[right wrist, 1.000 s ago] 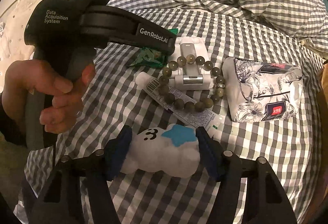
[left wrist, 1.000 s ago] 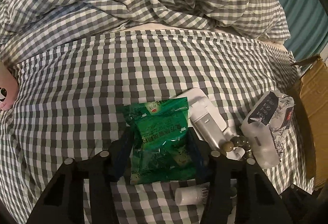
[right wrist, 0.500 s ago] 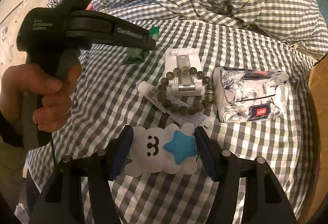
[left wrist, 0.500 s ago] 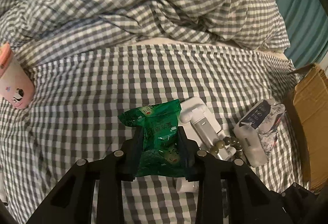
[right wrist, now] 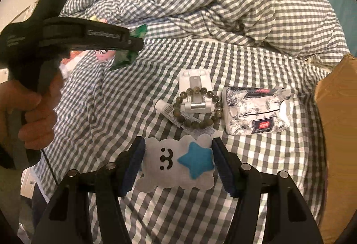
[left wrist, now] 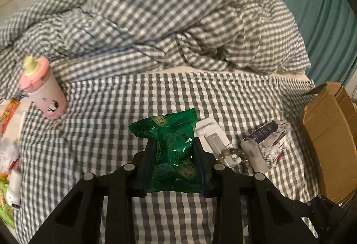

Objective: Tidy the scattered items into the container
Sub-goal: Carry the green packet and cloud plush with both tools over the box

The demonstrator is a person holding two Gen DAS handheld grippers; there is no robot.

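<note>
Brown cardboard box (left wrist: 330,136) sits at the bed's right edge, cut off by the frame, its inside hidden from both views. Left hand-held gripper (left wrist: 174,168) is clamped on the crinkly green foil snack packet (left wrist: 171,150), held above the grey-and-white checked bedsheet (left wrist: 107,132). Right hand-held gripper (right wrist: 178,165) squeezes the white cloud-shaped plush with a blue star (right wrist: 176,163). On the sheet: olive bead bracelet (right wrist: 196,107) draped over a white folding stand (right wrist: 196,81), floral tissue pack (right wrist: 254,110) just beside.
</note>
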